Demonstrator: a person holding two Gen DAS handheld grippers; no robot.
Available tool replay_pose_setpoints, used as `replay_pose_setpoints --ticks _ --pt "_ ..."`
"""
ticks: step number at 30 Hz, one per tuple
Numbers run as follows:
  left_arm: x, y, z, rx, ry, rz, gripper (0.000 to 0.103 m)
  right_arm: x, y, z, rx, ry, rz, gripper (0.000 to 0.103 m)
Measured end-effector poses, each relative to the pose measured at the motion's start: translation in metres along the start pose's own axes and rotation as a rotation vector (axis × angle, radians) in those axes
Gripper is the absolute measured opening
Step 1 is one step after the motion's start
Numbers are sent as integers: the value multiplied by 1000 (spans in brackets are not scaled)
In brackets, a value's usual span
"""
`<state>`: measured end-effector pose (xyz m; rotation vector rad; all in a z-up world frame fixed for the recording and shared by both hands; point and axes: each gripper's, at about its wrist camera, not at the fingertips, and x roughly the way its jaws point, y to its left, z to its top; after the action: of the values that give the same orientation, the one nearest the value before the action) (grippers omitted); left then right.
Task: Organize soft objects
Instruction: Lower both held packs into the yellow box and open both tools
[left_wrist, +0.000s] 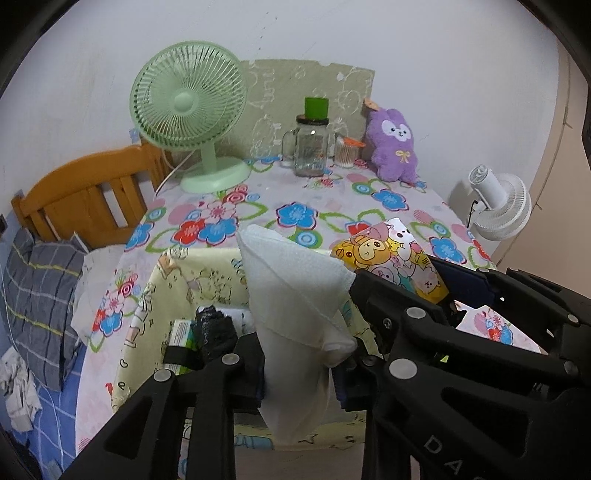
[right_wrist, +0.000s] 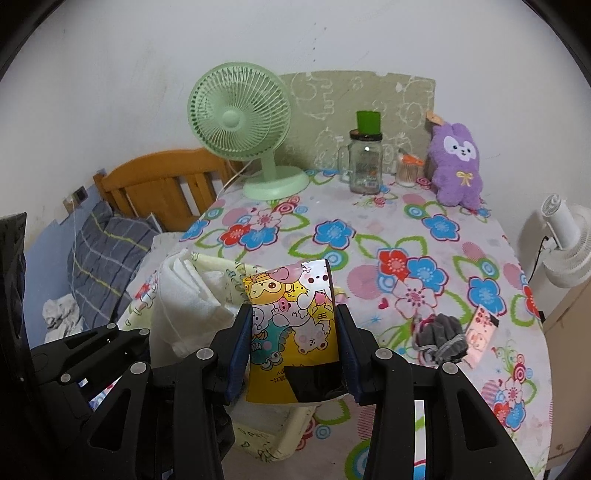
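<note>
My left gripper is shut on a white folded cloth and holds it upright over the pale yellow fabric bin. The cloth also shows in the right wrist view. My right gripper is shut on a yellow cartoon-print pack, held above the bin's near edge. That pack shows in the left wrist view beside the cloth. A purple plush bunny stands at the table's back right. A grey drawstring pouch and a pink packet lie on the table to the right.
The floral tablecloth covers the table. A green fan, a glass jar with a green cup on top and a small cotton-swab jar stand at the back. A white fan is off the right edge. A bed with a wooden headboard lies left.
</note>
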<state>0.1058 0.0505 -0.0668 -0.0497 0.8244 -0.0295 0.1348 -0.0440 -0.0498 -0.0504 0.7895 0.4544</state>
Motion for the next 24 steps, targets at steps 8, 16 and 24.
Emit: replay_pose_setpoints --ticks 8,16,24 --pt "8 15 -4 -37 24 14 61 19 12 0 -17 32 11 47" --pt "18 29 -4 -53 41 55 72 35 20 3 -28 52 17 47" --pt "28 42 -5 -74 74 79 81 54 27 5 -32 83 43 55"
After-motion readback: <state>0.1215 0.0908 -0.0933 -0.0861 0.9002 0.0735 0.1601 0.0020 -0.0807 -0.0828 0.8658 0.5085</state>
